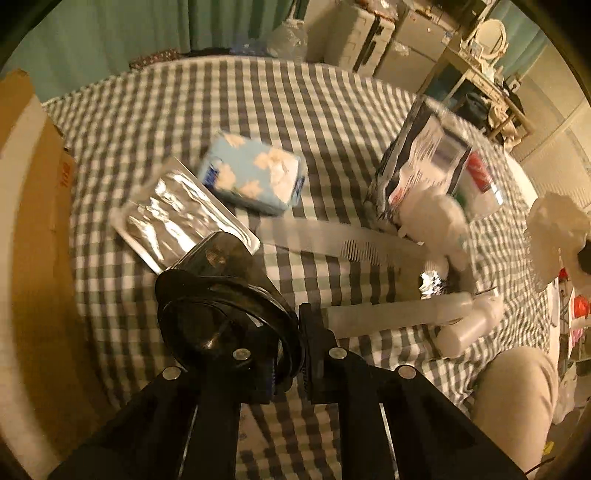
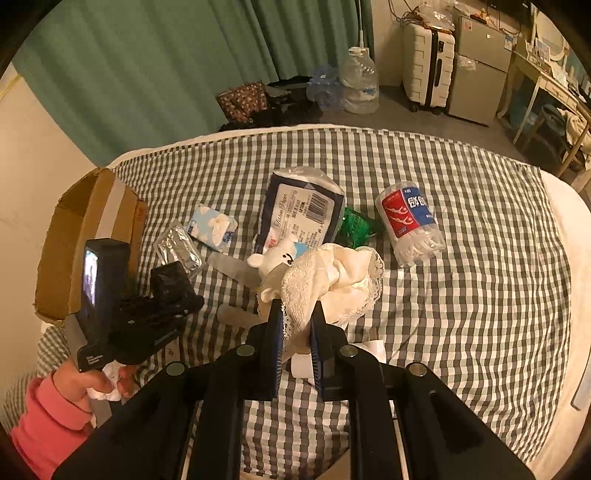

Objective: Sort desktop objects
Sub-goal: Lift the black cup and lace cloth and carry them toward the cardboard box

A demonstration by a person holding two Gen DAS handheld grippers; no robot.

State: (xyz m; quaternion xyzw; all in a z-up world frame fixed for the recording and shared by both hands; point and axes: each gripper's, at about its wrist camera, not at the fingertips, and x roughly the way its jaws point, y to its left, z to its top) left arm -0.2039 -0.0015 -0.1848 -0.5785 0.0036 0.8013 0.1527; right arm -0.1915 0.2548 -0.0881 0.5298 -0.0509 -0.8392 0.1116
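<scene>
Right of cotton-swab jar [image 2: 410, 225] | bare checked cloth [image 2: 480, 295] to bed edge

Right gripper [image 2: 297, 325] jaws clamped on cream lace cloth [image 2: 332, 280] above checked bedspread [image 2: 480, 295].

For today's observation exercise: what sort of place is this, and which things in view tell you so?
Probably a bedroom in a home: the items lie on a checked bedsheet, with a white suitcase and a green curtain behind, and a dressing table with a mirror.
</scene>
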